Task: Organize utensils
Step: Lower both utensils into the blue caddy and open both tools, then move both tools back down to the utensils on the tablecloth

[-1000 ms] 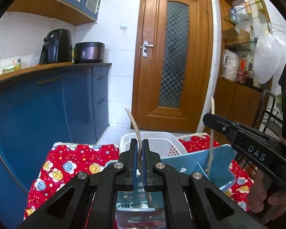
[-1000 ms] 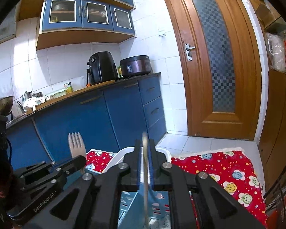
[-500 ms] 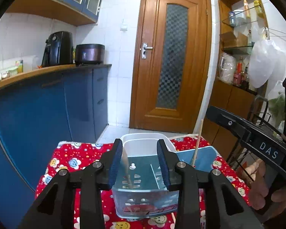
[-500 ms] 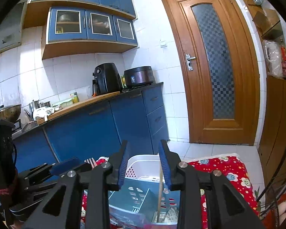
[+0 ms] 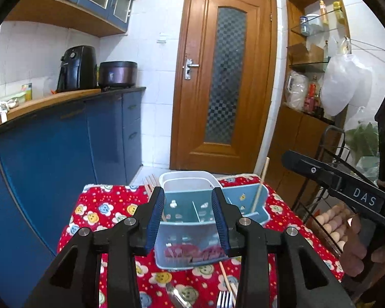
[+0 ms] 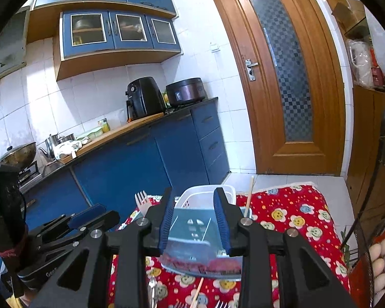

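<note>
In the left wrist view, the left gripper (image 5: 190, 218) is hovering with its jaws standing apart and nothing between the blue pads, so it is carrying nothing. Beyond it, the utensil caddy (image 5: 190, 231) is sitting on the table (image 5: 100, 210) under a red flowered cloth. A wooden fork (image 5: 149, 182) is standing in the caddy's left side, and a chopstick (image 5: 260, 184) is leaning upright in its right compartment. Loose pieces are lying on the cloth nearer the camera: another chopstick (image 5: 226, 279), a metal fork (image 5: 224, 300) and what looks like a spoon (image 5: 176, 295). The right gripper (image 5: 333, 179) is showing at the right edge, held in a hand (image 5: 356, 246).

In the right wrist view, the right gripper (image 6: 193, 220) is likewise hanging parted and empty in front of the caddy (image 6: 200, 231), with the wooden fork (image 6: 142, 201) and upright chopstick (image 6: 249, 195) rising from it. The left gripper (image 6: 87, 220) is lying low at the left.

Judging from this, one placement step looks finished and the next pickup is in hand. The next move calls for dipping either gripper toward the loose chopstick (image 6: 196, 295) or cutlery on the cloth, lining the pads across a thin handle, and closing squarely so it does not slip.
</note>
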`<state>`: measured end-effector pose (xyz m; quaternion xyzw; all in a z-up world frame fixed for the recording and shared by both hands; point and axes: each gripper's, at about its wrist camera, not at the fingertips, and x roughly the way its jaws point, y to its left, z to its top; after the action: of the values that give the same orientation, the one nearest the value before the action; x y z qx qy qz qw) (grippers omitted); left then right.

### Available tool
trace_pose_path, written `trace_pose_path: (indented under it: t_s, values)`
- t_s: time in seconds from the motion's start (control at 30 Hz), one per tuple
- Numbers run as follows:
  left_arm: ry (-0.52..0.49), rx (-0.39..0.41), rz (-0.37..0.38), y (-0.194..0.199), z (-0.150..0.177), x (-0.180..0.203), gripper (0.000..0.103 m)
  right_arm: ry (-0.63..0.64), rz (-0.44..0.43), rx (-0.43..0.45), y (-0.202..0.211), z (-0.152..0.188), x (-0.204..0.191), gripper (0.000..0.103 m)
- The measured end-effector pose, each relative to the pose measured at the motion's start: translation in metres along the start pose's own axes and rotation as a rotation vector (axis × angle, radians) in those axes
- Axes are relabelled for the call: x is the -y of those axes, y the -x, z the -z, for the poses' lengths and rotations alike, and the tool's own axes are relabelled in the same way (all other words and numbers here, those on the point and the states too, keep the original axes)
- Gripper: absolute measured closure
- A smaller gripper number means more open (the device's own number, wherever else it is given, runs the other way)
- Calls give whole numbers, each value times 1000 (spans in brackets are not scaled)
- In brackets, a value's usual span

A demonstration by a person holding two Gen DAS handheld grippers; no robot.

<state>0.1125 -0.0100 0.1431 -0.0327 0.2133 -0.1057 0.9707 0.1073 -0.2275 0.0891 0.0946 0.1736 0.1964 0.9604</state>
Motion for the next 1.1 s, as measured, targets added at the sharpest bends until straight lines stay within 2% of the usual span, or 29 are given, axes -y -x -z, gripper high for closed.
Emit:
trace_pose_path:
  t_s: [0.6, 1.1]
  values:
    - [36, -113, 28, 18, 42, 5, 64, -5, 50, -131, 32, 52, -2, 69]
    - [29, -264, 17, -7, 90, 21, 64, -74, 93, -239, 30, 96, 34, 69]
